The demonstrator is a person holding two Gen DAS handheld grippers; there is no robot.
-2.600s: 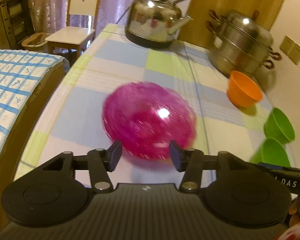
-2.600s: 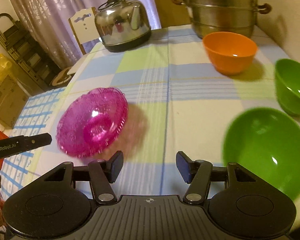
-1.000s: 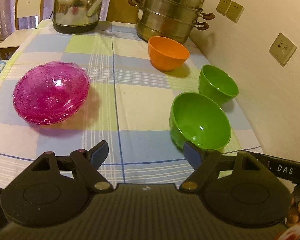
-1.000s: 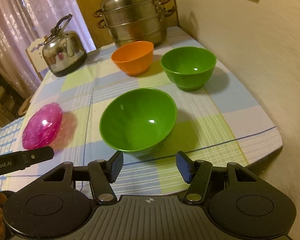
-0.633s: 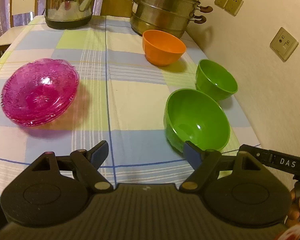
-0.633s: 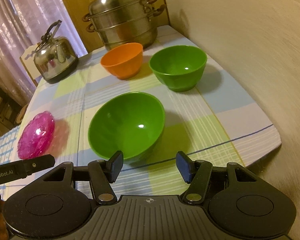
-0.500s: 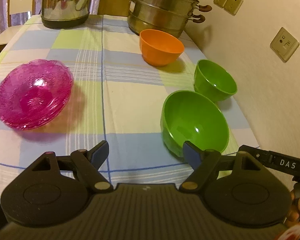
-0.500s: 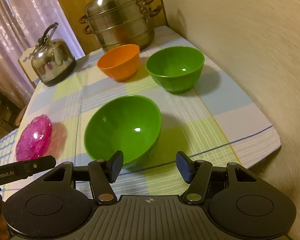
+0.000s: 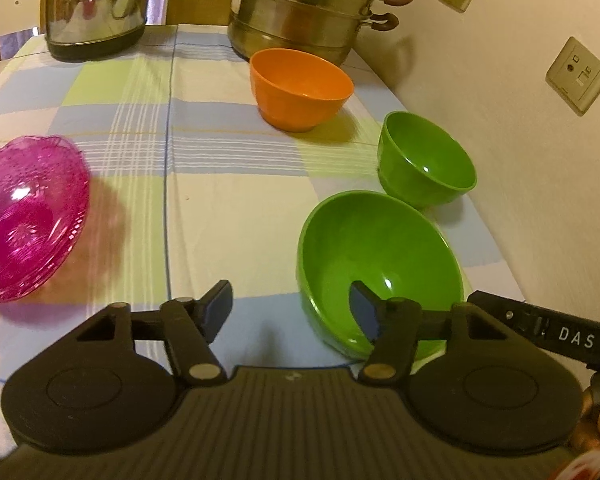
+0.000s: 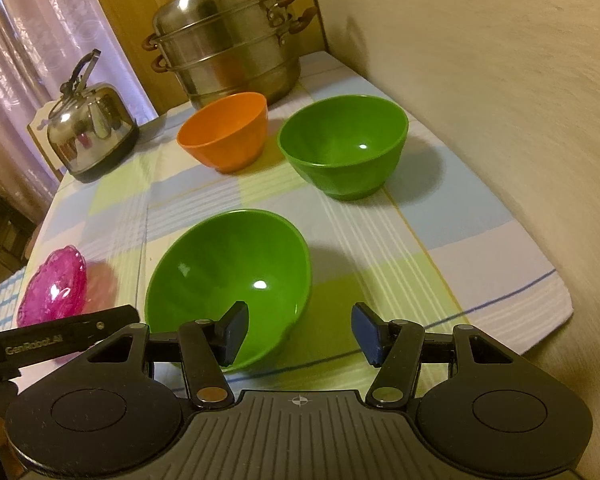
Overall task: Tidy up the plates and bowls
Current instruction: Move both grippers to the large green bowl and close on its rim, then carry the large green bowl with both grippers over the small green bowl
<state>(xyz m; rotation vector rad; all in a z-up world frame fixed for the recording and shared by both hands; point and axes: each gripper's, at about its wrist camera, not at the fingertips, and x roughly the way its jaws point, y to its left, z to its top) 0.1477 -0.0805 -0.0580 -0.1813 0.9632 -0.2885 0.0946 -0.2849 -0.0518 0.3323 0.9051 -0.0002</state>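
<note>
- Checked-cloth worktop [image 9: 228, 208] carried everything.
- Steel tiered steamer pot [image 10: 228, 36] and steel kettle [image 10: 90, 132] stood at far end.
- Large green plastic bowl [image 10: 228, 272] sat near front edge, just ahead of both grippers.
- Smaller green bowl [image 10: 344, 144] behind it, w/ orange bowl [image 10: 224, 136] beside.
- Pink glass dishes [image 9: 24, 220] stacked at left.
- Left gripper [image 9: 292, 304] & right gripper [image 10: 300, 328]: jaws apart, gripping nothing.

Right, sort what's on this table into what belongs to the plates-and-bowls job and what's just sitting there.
Belongs to the job:
pink glass plates
large green bowl
small green bowl
orange bowl

Just sitting there:
steamer pot
kettle
checked tablecloth
</note>
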